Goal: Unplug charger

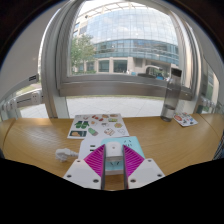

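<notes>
1. Looking down my gripper (112, 160) at the bottom centre of the frame, I see a small white boxy charger (113, 149) sitting at the tips of the two magenta pads, between them. I cannot tell whether the pads press on it or merely flank it.
2. The main risk, as I judge it, is pulling before the hold is firm. The smooth white casing could slip out and stay where it is.
3. I cannot make out the socket or any cable, so I may pull off-axis. A crooked tug could jam the pins or drag the whole fitting along the pale wooden worktop (40, 135).
4. A pale blue card (132, 147) lies just right of the charger, touching or nearly so. A finger could catch its edge and sweep it aside.
5. Colourful printed leaflets (97, 126) lie beyond the charger at centre frame. A crumpled white object (66, 153) lies to the lower left, near my left finger.
6. Open room lies back towards me, so retreating looks safest. Bare wood spreads to the left and right of the frame. A grey upright cylinder (170, 100) and more leaflets (186, 121) stand well apart at the right, by the large window (120, 40).
</notes>
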Available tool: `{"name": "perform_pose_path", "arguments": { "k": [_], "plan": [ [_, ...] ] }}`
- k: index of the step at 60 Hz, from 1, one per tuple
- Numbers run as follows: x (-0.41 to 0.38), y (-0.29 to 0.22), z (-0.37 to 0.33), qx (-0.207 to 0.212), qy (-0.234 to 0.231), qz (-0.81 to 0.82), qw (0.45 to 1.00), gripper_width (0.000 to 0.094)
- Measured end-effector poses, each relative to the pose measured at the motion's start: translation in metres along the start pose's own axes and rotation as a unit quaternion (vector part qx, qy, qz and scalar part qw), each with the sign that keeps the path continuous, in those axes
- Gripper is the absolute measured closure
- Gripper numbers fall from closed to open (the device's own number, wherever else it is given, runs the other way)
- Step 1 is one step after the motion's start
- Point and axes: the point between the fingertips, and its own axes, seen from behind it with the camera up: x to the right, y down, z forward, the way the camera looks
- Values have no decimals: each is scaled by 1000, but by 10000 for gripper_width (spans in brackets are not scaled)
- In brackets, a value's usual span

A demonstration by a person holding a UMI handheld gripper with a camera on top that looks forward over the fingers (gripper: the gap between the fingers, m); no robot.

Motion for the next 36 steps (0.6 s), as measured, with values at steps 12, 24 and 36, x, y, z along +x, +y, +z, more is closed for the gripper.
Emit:
{"name": "perform_pose_path", "arguments": {
  "k": [12, 24, 36],
  "plan": [
    [27, 29, -68, -29, -13, 16, 999, 781],
    [190, -207, -225, 213, 12, 18, 977, 781],
    [286, -114, -200, 110, -25, 76, 991, 780]
  ]
}}
